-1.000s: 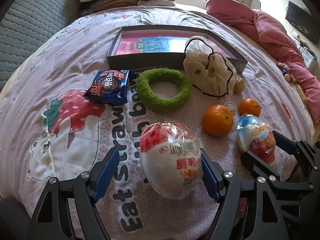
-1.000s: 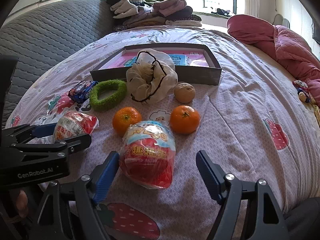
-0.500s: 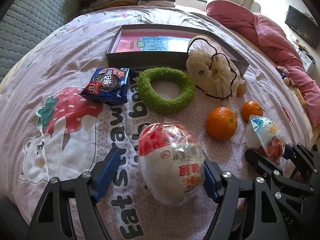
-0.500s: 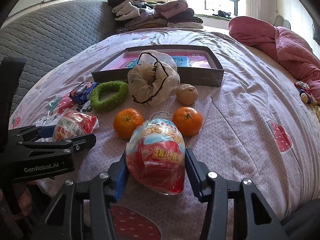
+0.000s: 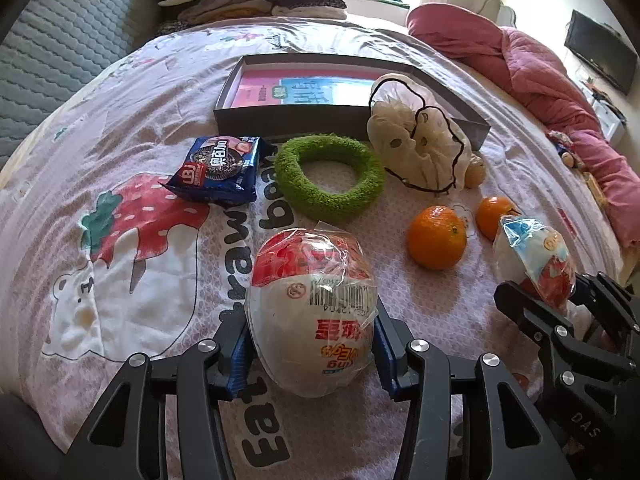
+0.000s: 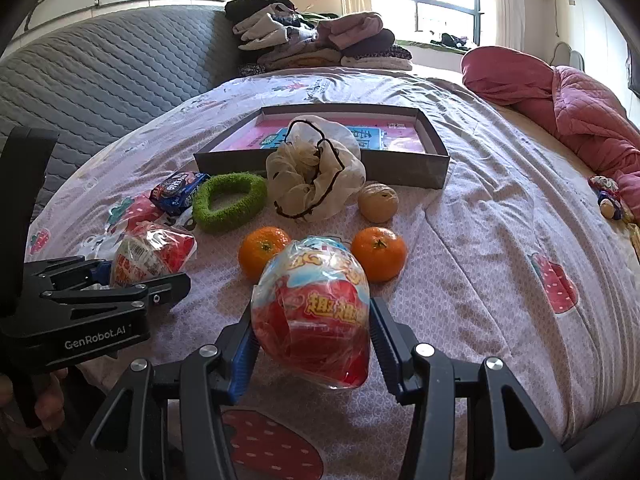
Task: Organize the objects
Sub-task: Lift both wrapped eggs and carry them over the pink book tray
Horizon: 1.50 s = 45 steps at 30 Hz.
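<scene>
Starting from the left: the left gripper is being closed on the white-and-red wrapped egg, with the blue pads already seen pressed against both of its sides (film crinkled right at the contact). Ahead of that claw and to its left, the blue cookie pack is laid flat; straight ahead the green fuzzy ring is found, and beyond it the open grey box, which is presumably where everything gets sorted. The cream mesh pouch is leaned against the box's front wall.

Over to the right, the right gripper is clamped on the red-and-blue wrapped egg, pinched at its sides. Two oranges are sat just past that claw's tips, one on each side, with a walnut-like ball further on.

What could go wrong: both eggs are round and wrapped in slick loose film, so a slip out of the pads could be caused by lifting too quickly. The oranges could be nudged and rolled across the soft bedsheet if the right claw is swung low. The pouch could also be clipped on the way to the box.
</scene>
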Each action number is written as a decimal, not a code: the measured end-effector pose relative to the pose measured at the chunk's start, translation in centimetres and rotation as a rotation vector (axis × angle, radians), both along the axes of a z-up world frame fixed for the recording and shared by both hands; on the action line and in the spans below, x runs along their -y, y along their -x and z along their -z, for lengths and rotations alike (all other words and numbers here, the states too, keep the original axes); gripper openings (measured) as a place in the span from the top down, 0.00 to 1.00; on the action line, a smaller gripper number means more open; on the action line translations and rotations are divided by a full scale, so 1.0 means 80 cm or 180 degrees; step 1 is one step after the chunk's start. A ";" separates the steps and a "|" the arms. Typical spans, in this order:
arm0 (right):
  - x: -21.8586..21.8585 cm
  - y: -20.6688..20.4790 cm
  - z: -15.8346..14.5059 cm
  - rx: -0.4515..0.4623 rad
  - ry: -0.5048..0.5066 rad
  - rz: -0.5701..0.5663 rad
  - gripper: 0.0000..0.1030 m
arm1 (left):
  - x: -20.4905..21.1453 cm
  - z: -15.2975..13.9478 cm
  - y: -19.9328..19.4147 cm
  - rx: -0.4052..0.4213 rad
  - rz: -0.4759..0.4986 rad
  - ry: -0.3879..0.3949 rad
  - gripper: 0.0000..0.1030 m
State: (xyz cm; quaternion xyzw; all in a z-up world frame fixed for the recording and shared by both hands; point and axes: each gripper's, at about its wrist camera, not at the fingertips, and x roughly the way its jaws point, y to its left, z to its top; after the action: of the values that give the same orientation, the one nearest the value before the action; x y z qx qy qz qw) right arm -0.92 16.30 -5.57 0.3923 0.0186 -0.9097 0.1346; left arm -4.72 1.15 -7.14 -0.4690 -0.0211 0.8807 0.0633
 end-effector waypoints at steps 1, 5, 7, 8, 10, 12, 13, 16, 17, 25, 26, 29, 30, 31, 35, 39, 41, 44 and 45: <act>-0.001 -0.001 -0.001 -0.0008 0.0003 0.0001 0.50 | 0.001 -0.001 -0.002 -0.0010 0.0006 -0.0032 0.50; -0.002 -0.004 -0.005 -0.0060 0.0016 -0.0007 0.50 | 0.001 -0.005 -0.008 -0.0042 0.0034 -0.0081 0.50; -0.002 -0.005 -0.007 -0.0082 0.0027 -0.0016 0.50 | 0.000 -0.008 -0.010 -0.0072 0.0044 -0.0072 0.50; -0.002 -0.005 -0.008 -0.0092 0.0027 -0.0018 0.50 | 0.000 -0.009 -0.011 -0.0078 0.0045 -0.0075 0.50; -0.002 -0.008 -0.011 -0.0123 0.0033 -0.0027 0.50 | 0.000 -0.012 -0.013 -0.0108 0.0052 -0.0093 0.50; -0.002 -0.009 -0.014 -0.0163 0.0027 -0.0030 0.50 | -0.001 -0.018 -0.016 -0.0159 0.0064 -0.0101 0.50; -0.001 -0.011 -0.015 -0.0193 0.0021 -0.0033 0.50 | -0.002 -0.023 -0.019 -0.0214 0.0077 -0.0109 0.50; 0.000 -0.014 -0.021 -0.0281 -0.0002 -0.0051 0.50 | -0.005 -0.034 -0.024 -0.0330 0.0084 -0.0053 0.50; 0.001 -0.015 -0.023 -0.0302 -0.0009 -0.0055 0.50 | -0.005 -0.037 -0.025 -0.0360 0.0088 -0.0035 0.50; 0.000 -0.018 -0.039 -0.0439 -0.0005 -0.0076 0.50 | -0.005 -0.054 -0.033 -0.0468 0.0076 -0.0009 0.50; 0.000 -0.018 -0.042 -0.0461 -0.0003 -0.0081 0.50 | -0.005 -0.057 -0.033 -0.0486 0.0071 -0.0012 0.50; -0.002 -0.017 -0.052 -0.0540 -0.0006 -0.0073 0.50 | -0.004 -0.066 -0.033 -0.0555 0.0056 -0.0039 0.50; -0.002 -0.016 -0.055 -0.0560 -0.0007 -0.0076 0.50 | -0.004 -0.069 -0.033 -0.0577 0.0061 -0.0042 0.50; -0.003 -0.015 -0.058 -0.0580 -0.0011 -0.0070 0.50 | -0.003 -0.073 -0.030 -0.0605 0.0054 -0.0035 0.50; -0.003 -0.006 -0.071 -0.0654 -0.0010 -0.0070 0.50 | -0.002 -0.085 -0.024 -0.0684 0.0040 -0.0024 0.50; -0.002 0.002 -0.081 -0.0721 -0.0005 -0.0079 0.50 | 0.001 -0.098 -0.015 -0.0752 0.0020 -0.0037 0.50; -0.002 0.007 -0.084 -0.0743 -0.0009 -0.0088 0.50 | 0.003 -0.106 -0.009 -0.0786 0.0002 -0.0035 0.50; -0.003 0.015 -0.089 -0.0760 0.0007 -0.0084 0.50 | 0.005 -0.116 0.003 -0.0812 -0.0005 -0.0064 0.50; -0.002 0.017 -0.091 -0.0774 0.0006 -0.0077 0.50 | 0.006 -0.120 0.007 -0.0823 -0.0009 -0.0068 0.50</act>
State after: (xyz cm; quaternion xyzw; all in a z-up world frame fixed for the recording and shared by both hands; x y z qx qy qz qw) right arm -2.27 16.49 1.67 0.2787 0.0387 -0.9489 0.1426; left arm -5.27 0.69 2.43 -0.3508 -0.0228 0.9336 0.0692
